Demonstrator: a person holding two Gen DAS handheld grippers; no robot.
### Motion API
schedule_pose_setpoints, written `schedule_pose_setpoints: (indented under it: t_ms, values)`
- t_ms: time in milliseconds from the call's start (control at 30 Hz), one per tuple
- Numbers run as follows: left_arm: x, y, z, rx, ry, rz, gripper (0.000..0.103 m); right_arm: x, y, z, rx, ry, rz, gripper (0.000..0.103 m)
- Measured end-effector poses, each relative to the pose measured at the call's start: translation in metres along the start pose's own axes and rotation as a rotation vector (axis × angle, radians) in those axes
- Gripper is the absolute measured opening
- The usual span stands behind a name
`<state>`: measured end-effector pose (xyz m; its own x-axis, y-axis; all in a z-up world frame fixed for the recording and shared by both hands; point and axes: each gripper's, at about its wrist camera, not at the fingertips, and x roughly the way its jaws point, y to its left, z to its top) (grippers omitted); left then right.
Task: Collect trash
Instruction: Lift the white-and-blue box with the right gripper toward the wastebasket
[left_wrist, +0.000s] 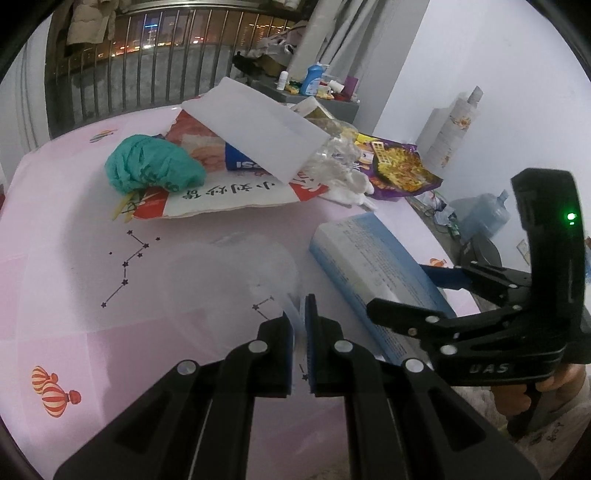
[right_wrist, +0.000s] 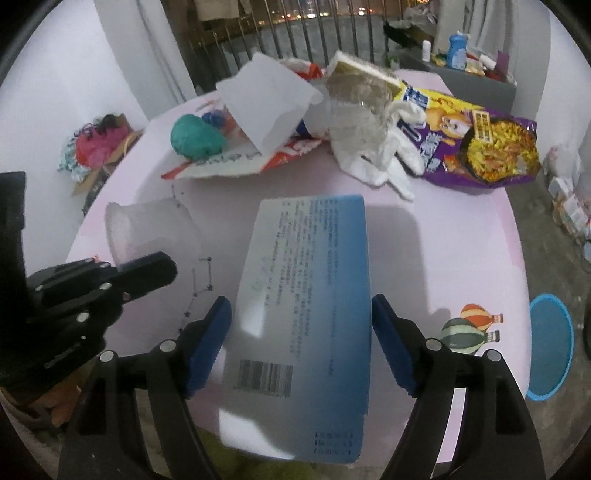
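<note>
A clear plastic cup (left_wrist: 236, 273) lies on its side on the pink table (left_wrist: 66, 229). My left gripper (left_wrist: 300, 325) is shut on the cup's thin rim; it also shows in the right wrist view (right_wrist: 147, 236). A blue-and-white box (right_wrist: 306, 295) lies between the open fingers of my right gripper (right_wrist: 301, 332), which stand on either side of it without clearly touching. The box also shows in the left wrist view (left_wrist: 373, 266). Behind lies a trash heap: a teal crumpled bag (left_wrist: 153, 168), a white carton (left_wrist: 258, 125), a red-and-white snack bag (left_wrist: 229, 195), crumpled clear plastic (right_wrist: 354, 122) and a purple food bag (right_wrist: 480, 144).
A blue round bin lid (right_wrist: 550, 347) sits on the floor right of the table. A water jug (left_wrist: 484, 214) stands on the floor beyond the table's right edge. A grey cabinet (left_wrist: 325, 103) with bottles stands at the back. A box of colourful clutter (right_wrist: 96, 151) sits left of the table.
</note>
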<state>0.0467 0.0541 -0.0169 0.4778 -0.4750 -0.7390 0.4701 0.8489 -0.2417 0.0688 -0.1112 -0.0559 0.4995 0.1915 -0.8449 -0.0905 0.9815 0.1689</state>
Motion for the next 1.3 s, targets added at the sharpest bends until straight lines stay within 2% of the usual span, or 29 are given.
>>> schedule_pose_setpoints:
  t_ms: [333,633,800,1300]
  values:
    - [-0.005,-0.006,-0.003,0.038,-0.004,-0.003,0.005,0.000,-0.006,-0.004,0.029,-0.012,0.000,0.070]
    - [-0.010,-0.019,-0.001,0.087,-0.015,0.002,0.005,-0.016,-0.023,-0.006,0.096,-0.053,0.048,0.068]
    - [-0.012,-0.030,0.003,0.134,-0.019,-0.004,0.005,-0.026,-0.037,-0.006,0.146,-0.077,0.075,0.068]
    - [-0.006,-0.079,0.024,0.300,-0.017,-0.042,0.005,-0.068,-0.088,-0.023,0.293,-0.175,0.062,0.068]
